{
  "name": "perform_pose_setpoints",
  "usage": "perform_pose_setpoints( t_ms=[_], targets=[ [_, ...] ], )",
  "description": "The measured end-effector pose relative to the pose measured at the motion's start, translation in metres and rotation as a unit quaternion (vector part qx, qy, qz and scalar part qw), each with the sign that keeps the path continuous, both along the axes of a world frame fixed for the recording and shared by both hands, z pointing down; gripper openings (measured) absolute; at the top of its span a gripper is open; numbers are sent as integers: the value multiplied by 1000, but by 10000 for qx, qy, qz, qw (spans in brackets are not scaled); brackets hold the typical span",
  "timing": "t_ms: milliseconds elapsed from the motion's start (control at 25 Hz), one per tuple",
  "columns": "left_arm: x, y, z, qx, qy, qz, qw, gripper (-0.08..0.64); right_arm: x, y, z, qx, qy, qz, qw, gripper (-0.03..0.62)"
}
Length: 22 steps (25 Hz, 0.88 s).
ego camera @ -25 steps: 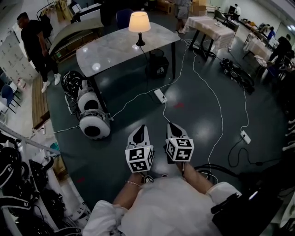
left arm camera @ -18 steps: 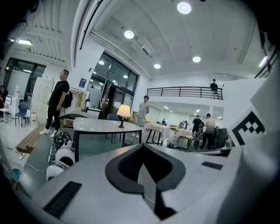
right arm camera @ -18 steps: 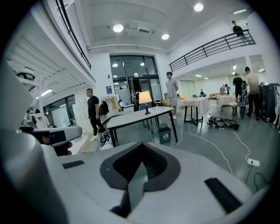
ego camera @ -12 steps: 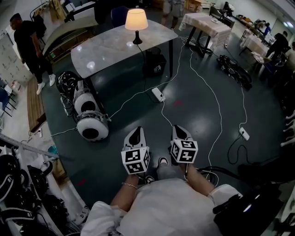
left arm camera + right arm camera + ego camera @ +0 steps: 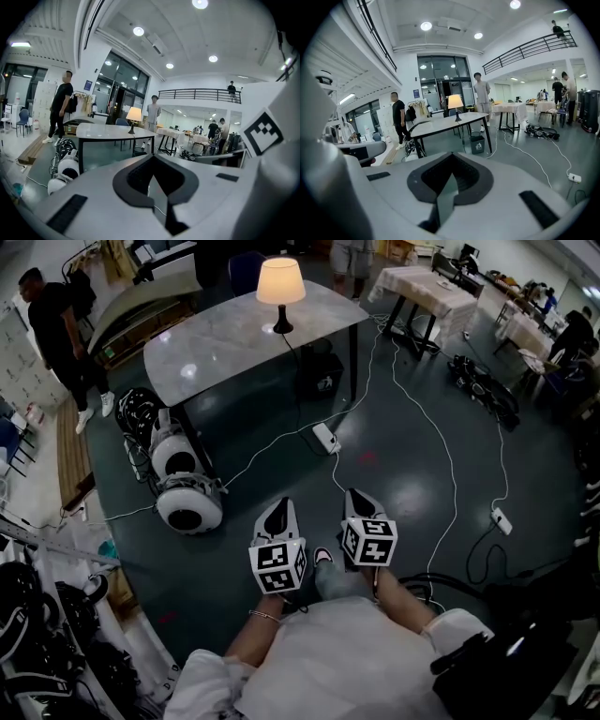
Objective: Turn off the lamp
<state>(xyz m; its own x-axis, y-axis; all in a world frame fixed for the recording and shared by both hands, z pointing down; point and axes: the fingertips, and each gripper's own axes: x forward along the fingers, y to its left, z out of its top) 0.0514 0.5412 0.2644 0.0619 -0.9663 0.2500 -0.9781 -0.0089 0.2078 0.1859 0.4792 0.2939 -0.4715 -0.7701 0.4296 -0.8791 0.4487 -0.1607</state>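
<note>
— State of the claws, first of all?

— Left gripper (image 5: 284, 505), lower centre of the head view: clenched, jaws tip to tip, gripping nothing. Right gripper (image 5: 356, 495), just beside it to the right: likewise closed and empty. Both pointing toward the top of the frame, marker cubes (image 5: 278, 565) facing the camera.

— And around them?

— Dark, glossy floor (image 5: 403, 474) underneath. Just above the grippers, near mid-frame, a white power strip (image 5: 325, 436) lying on the floor. White cables (image 5: 412, 399) running off from it toward the upper right and the left. To the left of the grippers, a white wheeled machine (image 5: 187, 498) with round black-faced ends, parked beside a table leg.

— Lamp location?

— Upper centre of the head view, well apart from both grippers. Lamp (image 5: 281, 282) upright near the far edge of a pale grey table (image 5: 234, 334), cream shade glowing, black stem and base. Visible too in both gripper views, small and distant, straight beyond the closed jaws.

— Anything else near it?

— Black bin (image 5: 321, 376) on the floor under the table's right end. Person in black (image 5: 61, 324) standing at upper left, beyond the table. Cloth-covered table (image 5: 422, 287) at upper right.
</note>
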Motion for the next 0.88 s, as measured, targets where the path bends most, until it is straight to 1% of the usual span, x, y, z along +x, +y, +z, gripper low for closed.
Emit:
perform_pose_setpoints(
  t_ms=[280, 600, 880],
  targets=[
    [-8, -54, -10, 80, -68, -113, 9999, 8, -17, -56, -12, 96, -74, -168, 9998, -2],
    [-9, -112, -12, 56, -71, -222, 9997, 8, -16, -115, -14, 80, -8, -253, 9996, -2],
    [-10, -158, -9, 20, -52, -350, 9994, 8, -13, -163, -7, -73, -103, -336, 9994, -2]
  ],
)
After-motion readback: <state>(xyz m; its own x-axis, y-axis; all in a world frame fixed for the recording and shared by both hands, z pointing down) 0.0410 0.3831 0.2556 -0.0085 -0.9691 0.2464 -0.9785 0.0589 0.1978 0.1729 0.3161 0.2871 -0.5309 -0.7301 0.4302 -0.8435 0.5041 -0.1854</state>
